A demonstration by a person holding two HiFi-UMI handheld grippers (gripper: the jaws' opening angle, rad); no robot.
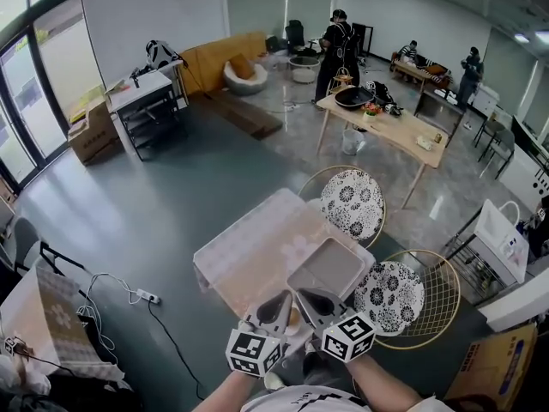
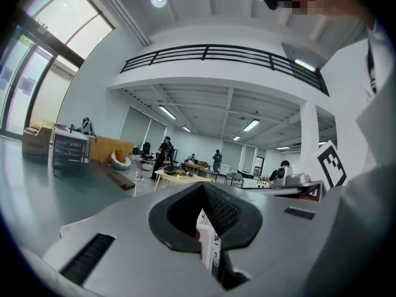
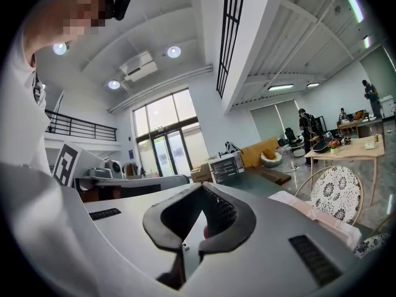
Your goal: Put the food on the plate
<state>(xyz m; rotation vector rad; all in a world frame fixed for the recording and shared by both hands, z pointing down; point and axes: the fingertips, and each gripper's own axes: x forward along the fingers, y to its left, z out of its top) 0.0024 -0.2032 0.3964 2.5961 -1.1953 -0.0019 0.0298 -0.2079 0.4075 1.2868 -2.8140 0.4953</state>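
While the small tan piece that I am taking for the food (image 1: 294, 318) is lying at the near edge of the table (image 1: 244, 251), half hidden and just short of the square grey plate (image 1: 330, 269), that plate is showing a bare face. I am holding my left gripper (image 1: 274, 309) and right gripper (image 1: 316, 302) close on either side of the piece. Both have their fingers pressed together at the tips and are gripping nothing I can see. Both are pointing out across the room, not down. So I am judging that a good pick is calling for tipping one gripper down, spreading its fingers to straddle the piece, and closing gently. With a flower-cushioned chair (image 1: 352, 202) at the far side and another (image 1: 390, 297) at the right, a short, low carry is looking best.
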